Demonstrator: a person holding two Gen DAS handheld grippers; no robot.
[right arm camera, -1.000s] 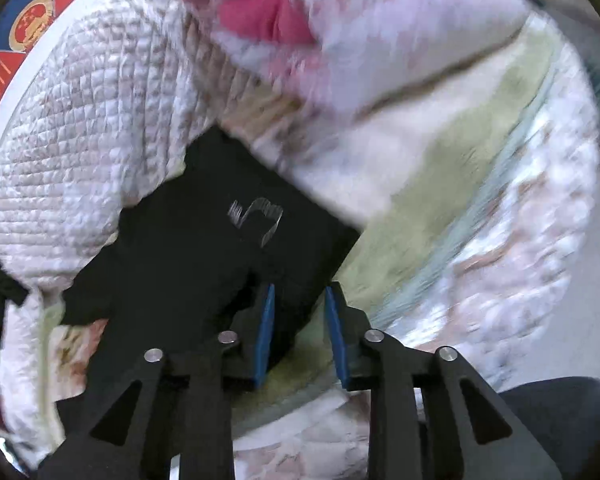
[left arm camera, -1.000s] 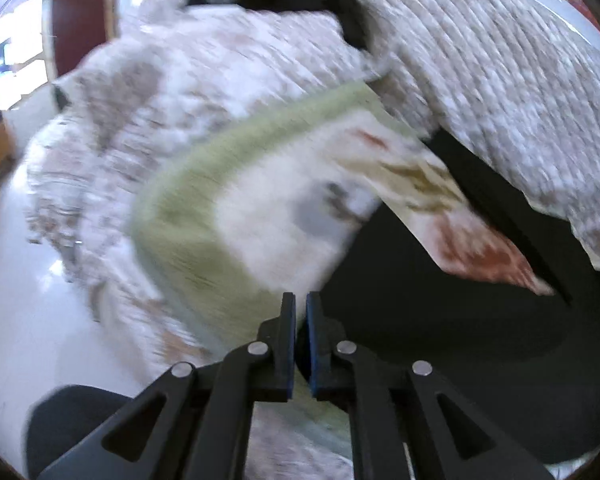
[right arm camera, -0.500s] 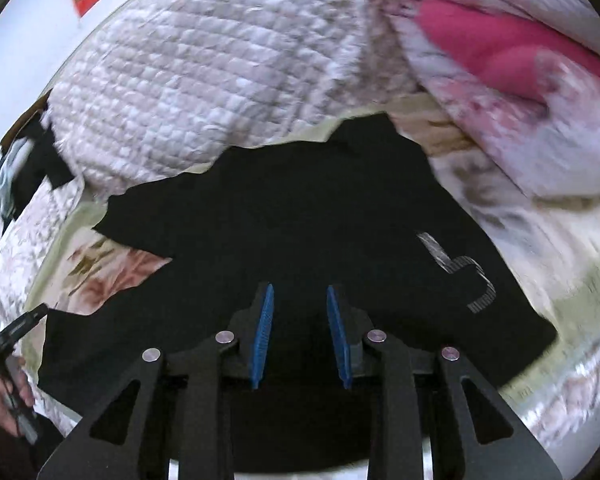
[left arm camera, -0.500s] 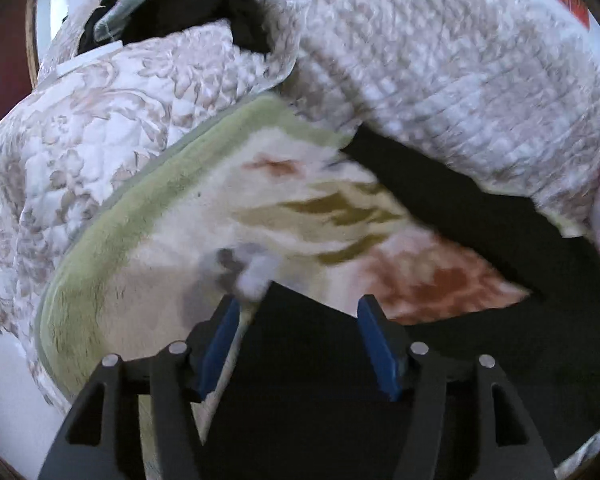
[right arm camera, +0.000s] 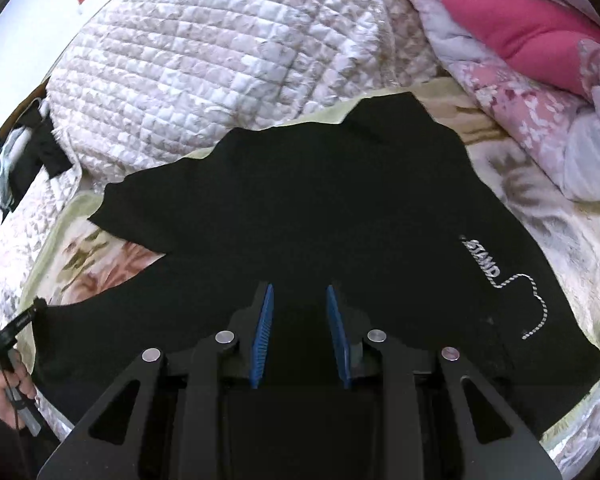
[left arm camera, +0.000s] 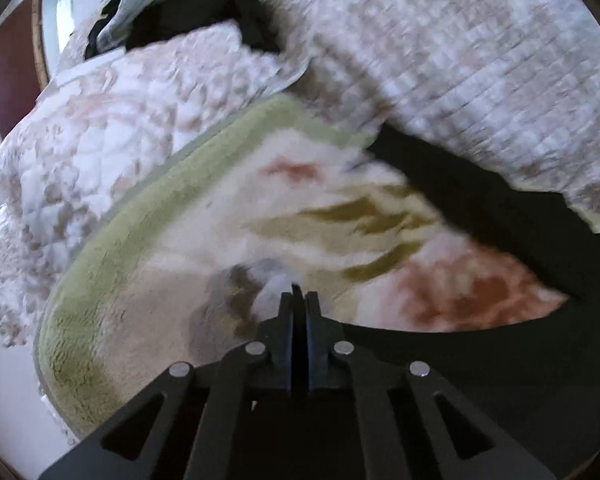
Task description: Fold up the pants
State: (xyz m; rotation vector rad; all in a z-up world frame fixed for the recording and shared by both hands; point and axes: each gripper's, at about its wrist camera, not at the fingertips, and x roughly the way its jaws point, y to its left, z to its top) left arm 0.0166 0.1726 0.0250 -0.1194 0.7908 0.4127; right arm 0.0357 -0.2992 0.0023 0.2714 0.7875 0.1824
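Black pants [right arm camera: 320,208] lie spread on a floral blanket with a green border [right arm camera: 96,256], with white "STAND" lettering and a drawstring at the right. My right gripper [right arm camera: 299,300] is open just above the pants' near part, holding nothing. In the left wrist view the pants [left arm camera: 500,216] run along the right and bottom. My left gripper [left arm camera: 299,300] is shut at the pants' edge over the blanket [left arm camera: 220,240], with a sliver of black cloth between the tips. The left gripper also shows at the far left of the right wrist view [right arm camera: 28,312].
A quilted white bedspread [right arm camera: 220,60] bunches behind the pants. A pink and floral duvet [right arm camera: 540,60] lies at the right. Dark clothes [left arm camera: 180,12] are piled at the far left corner. The white floor [left arm camera: 4,380] lies below the blanket's left edge.
My left gripper was open half a second ago and has closed at the pants' edge. My right gripper stayed open over the pants and barely moved.
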